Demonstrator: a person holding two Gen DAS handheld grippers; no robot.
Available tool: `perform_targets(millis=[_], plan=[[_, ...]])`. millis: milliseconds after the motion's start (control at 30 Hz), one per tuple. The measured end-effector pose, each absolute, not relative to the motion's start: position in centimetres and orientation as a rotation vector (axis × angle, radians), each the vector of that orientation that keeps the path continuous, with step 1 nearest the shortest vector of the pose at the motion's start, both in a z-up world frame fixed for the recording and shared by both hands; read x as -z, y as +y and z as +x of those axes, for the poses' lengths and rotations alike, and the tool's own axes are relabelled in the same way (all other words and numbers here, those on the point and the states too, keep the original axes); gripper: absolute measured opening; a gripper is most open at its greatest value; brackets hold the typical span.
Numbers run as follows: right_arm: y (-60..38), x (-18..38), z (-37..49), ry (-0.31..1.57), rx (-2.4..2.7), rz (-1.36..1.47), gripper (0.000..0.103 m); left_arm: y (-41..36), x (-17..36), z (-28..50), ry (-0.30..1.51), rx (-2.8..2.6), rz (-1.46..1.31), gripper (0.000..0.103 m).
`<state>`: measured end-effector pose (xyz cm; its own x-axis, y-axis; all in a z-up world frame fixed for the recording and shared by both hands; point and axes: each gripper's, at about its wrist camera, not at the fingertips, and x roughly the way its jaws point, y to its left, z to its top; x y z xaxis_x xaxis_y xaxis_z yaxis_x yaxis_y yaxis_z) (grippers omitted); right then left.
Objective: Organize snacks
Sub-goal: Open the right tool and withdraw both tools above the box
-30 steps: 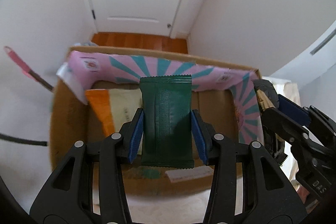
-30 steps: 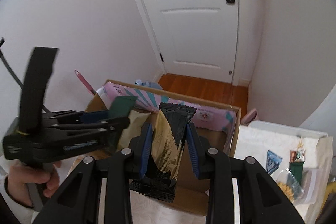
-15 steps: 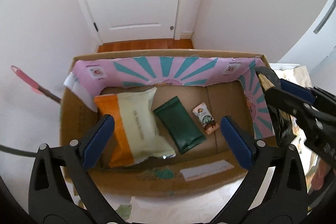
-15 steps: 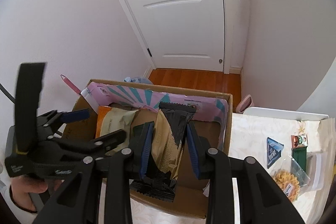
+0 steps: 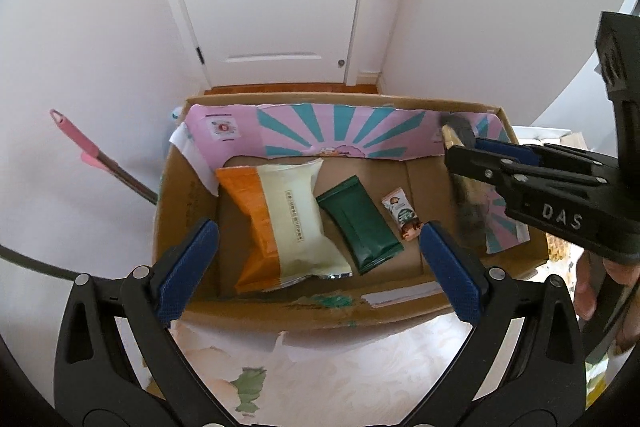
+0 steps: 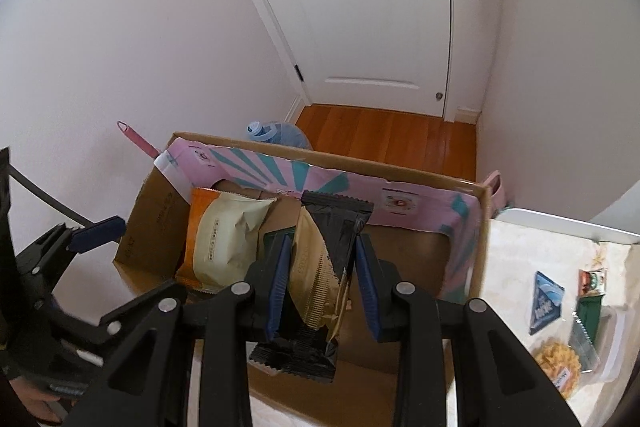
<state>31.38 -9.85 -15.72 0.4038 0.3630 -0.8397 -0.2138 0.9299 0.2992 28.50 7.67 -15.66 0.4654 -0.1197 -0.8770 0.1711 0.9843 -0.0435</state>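
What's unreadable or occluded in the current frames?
- Black-and-gold packet: in the left wrist view, blurred and mostly behind the right gripper.
- Green packet: in the right wrist view, almost wholly hidden behind the right gripper's left finger.
- Print on the cream-and-orange bag: too small to read.
- Loose snacks beside the cardboard box: blurred, cut by the lens edge.

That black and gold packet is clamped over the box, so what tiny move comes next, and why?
Probably lower the right tool a little and let go. It is shut on the black and gold packet above the cardboard box, where bare floor shows right of the small snack bar. The left tool is open and holds nothing, with the green packet lying inside.
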Motion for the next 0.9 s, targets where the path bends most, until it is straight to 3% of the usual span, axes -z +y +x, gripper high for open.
perform_targets(millis=[67, 100, 133, 167, 533, 900], plan=[[-9.8, 16.1, 31.7, 1.098, -0.386, 0.175, 0.037, 7.7, 15.8, 28.4, 1.073, 0.172, 0.058, 0.1], [-9.7, 16.3, 31.8, 1.097, -0.388, 0.177, 0.063, 7.8, 15.8, 28.4, 1.073, 0.171, 0.061, 0.1], [-9.7, 16.4, 31.9, 1.102, -0.385, 0.175, 0.079, 7.8, 15.8, 28.3, 1.072, 0.17, 0.063, 0.1], [-9.7, 16.5, 32.0, 1.107, -0.384, 0.174, 0.101, 7.9, 15.8, 28.2, 1.072, 0.17, 0.063, 0.1], [-10.1, 14.8, 30.9, 1.067, -0.374, 0.178, 0.102, 8.1, 14.8, 27.5, 1.047, 0.183, 0.069, 0.1], [-12.0, 10.2, 27.0, 0.975, -0.351, 0.169, 0.102, 6.4, 9.6, 24.4, 0.931, 0.181, 0.079, 0.101]])
